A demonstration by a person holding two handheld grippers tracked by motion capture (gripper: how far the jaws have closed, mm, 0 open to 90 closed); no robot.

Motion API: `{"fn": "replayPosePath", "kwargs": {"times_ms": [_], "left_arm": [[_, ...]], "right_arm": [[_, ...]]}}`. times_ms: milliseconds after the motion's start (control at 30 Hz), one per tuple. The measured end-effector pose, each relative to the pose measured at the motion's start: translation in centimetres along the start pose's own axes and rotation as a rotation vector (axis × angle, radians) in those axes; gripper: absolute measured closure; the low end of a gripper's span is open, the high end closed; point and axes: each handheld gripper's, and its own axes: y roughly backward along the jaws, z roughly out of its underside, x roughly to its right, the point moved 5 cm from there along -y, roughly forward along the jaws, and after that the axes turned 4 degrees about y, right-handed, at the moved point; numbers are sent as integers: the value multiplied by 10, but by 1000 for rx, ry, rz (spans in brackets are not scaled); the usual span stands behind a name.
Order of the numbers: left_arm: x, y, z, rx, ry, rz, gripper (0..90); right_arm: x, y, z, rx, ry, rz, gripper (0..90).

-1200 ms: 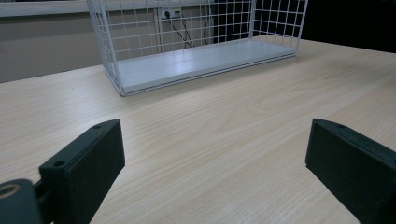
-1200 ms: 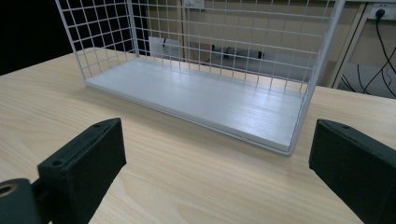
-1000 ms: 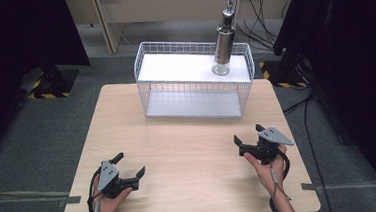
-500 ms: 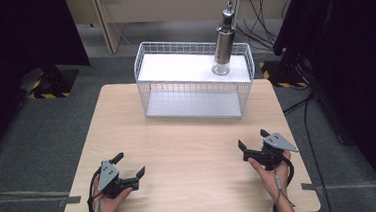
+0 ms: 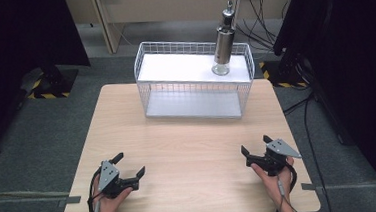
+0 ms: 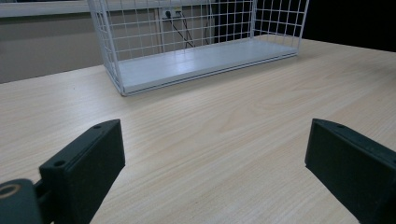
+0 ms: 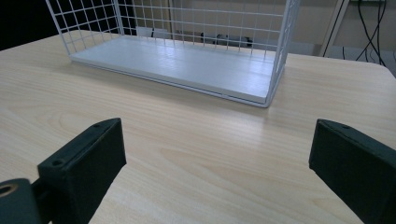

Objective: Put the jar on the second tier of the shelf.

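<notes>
A white wire rack [image 5: 195, 92] stands at the far middle of the wooden table [image 5: 194, 145], with a white board on top and another at its base. On the top board, toward its right end, a metal bottle [image 5: 222, 43] stands upright. My left gripper [image 5: 130, 163] rests near the front left of the table, open and holding nothing. My right gripper [image 5: 255, 145] sits near the front right, also open and holding nothing. In the left gripper view the open left gripper [image 6: 215, 154] faces the rack [image 6: 140, 28]; the right gripper [image 7: 217, 154] faces the rack [image 7: 280, 42] in its own view.
Bare wood lies between both grippers and the rack. Off the table, cables [image 5: 264, 10] run along the floor at the back right, and dark curtains [image 5: 353, 64] hang at both sides.
My right gripper has slid a little toward the near edge of the table. The left gripper has stayed put.
</notes>
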Motion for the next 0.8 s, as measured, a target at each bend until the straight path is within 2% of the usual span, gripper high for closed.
{"fn": "replayPosePath", "kwargs": {"times_ms": [800], "left_arm": [[0,0,0,0,-1,-2,47]], "right_arm": [[6,9,21,-14,-30,15,40]]}}
